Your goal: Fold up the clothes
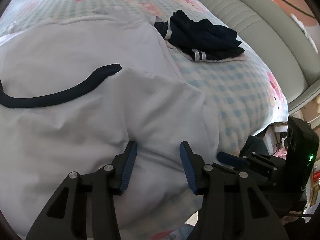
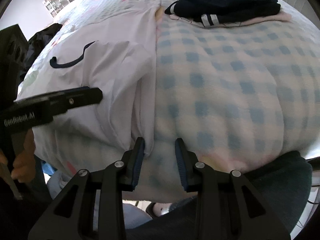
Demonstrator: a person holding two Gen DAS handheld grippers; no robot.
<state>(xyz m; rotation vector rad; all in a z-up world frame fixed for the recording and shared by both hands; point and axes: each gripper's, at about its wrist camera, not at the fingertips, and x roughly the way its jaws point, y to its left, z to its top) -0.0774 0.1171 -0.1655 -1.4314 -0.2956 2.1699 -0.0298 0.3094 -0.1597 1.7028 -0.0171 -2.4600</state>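
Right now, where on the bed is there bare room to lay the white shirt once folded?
The checked blanket is bare between the white shirt's right edge and the dark folded pile at the far side. It is crowded around the shirt's near edge, where both grippers work.

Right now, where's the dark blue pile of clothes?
The dark blue pile sits far back on the checked bedspread, right of the white shirt, near the grey headboard.
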